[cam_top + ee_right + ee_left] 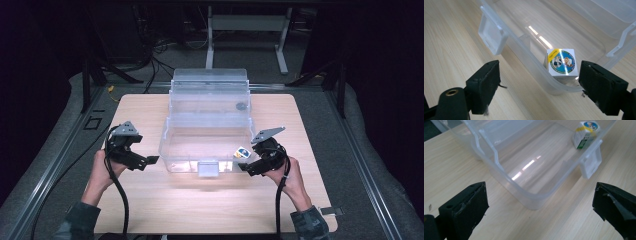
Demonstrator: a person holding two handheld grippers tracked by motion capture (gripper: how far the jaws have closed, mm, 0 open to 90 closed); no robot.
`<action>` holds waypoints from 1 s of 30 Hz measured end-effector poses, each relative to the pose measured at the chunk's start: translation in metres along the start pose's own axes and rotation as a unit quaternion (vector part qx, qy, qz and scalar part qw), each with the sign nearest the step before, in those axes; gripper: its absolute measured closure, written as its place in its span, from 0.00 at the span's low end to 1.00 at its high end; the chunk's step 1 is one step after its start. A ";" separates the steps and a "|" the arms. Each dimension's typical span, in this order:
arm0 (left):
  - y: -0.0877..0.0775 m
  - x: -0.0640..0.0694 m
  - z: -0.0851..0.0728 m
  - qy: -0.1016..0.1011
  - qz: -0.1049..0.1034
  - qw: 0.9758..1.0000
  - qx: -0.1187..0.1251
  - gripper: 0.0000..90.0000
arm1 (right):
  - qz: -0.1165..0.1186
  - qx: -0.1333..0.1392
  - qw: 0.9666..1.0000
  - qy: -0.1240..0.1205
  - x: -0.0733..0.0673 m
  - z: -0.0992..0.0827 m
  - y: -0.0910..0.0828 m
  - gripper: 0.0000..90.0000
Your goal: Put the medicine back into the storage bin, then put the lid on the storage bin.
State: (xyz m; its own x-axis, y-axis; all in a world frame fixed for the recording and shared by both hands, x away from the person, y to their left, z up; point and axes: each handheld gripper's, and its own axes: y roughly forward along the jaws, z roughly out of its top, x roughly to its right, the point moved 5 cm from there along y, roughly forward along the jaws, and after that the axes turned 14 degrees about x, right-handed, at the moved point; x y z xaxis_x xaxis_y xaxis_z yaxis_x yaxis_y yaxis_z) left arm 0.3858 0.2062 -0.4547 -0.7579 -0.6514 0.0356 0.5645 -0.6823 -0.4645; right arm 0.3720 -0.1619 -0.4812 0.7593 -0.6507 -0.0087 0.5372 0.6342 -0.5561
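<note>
Both grippers hover low at the near side of the clear plastic box, lid thrown back at twelve o'clock. The left gripper sits at the box's eight o'clock corner, fingers wide and empty. The right gripper is at the four o'clock corner, fingers wide too, nothing between them. The little printed carton stands inside the box, tucked into that near-right corner, just beyond the right gripper.

To my eye the carton is in and the hands are clear, so closing the lid looks like the next job: reach to twelve o'clock and swing it forward onto the white latch at six.

Room is good. The wooden surface lies bare on both sides and in front; the box rim is the edge to watch, close to both sets of fingers.
</note>
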 end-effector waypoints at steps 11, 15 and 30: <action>0.031 -0.012 0.049 0.009 -0.018 1.000 0.020 0.01 | -0.001 0.009 1.000 0.000 -0.003 0.000 0.000 0.19; 0.042 -0.017 0.068 0.015 -0.025 0.999 0.022 0.01 | 0.001 0.005 1.000 0.000 -0.004 -0.001 0.003 0.19; 0.093 -0.047 0.111 0.011 -0.029 0.999 0.020 0.05 | 0.008 0.009 1.000 0.005 -0.005 -0.004 0.009 0.21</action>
State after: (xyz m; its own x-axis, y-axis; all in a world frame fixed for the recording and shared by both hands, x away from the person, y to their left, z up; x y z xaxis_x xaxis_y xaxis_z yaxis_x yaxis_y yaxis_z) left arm 0.5105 0.1367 -0.4011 -0.7961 -0.6038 0.0411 0.5325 -0.7312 -0.4264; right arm 0.3712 -0.1545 -0.4897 0.7648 -0.6438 -0.0257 0.5309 0.6523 -0.5410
